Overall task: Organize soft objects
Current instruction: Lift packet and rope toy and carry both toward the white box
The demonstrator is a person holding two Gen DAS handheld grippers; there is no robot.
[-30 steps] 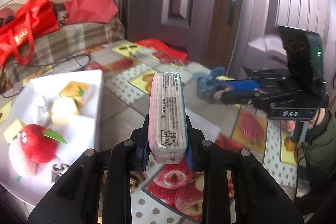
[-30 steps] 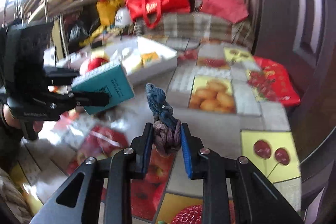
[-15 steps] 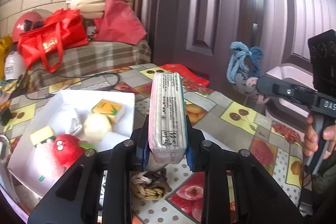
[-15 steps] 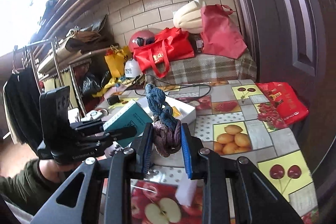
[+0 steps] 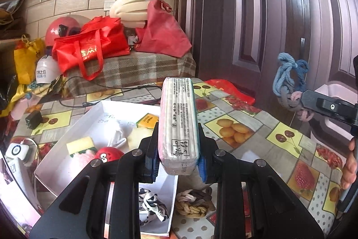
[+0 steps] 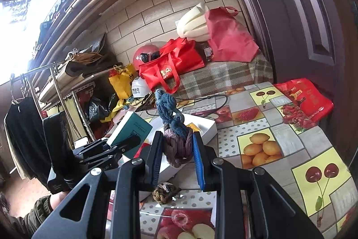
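A fruit-print table [image 5: 241, 118] fills a cluttered brick-walled room, with a white box [image 5: 56, 162] on it. The left gripper [image 5: 177, 162] is clamped on a tissue pack [image 5: 177, 124], held above the box's near corner; the right gripper [image 6: 176, 156] is clamped on a blue-grey rope toy [image 6: 172, 124], also in the air. Within the last 1 second both have risen from near the table, so each load now looks ready to go down into the box, which already holds a red plush [image 5: 108, 152] and sponges. A tan rope knot [image 5: 192, 203] lies just outside it.
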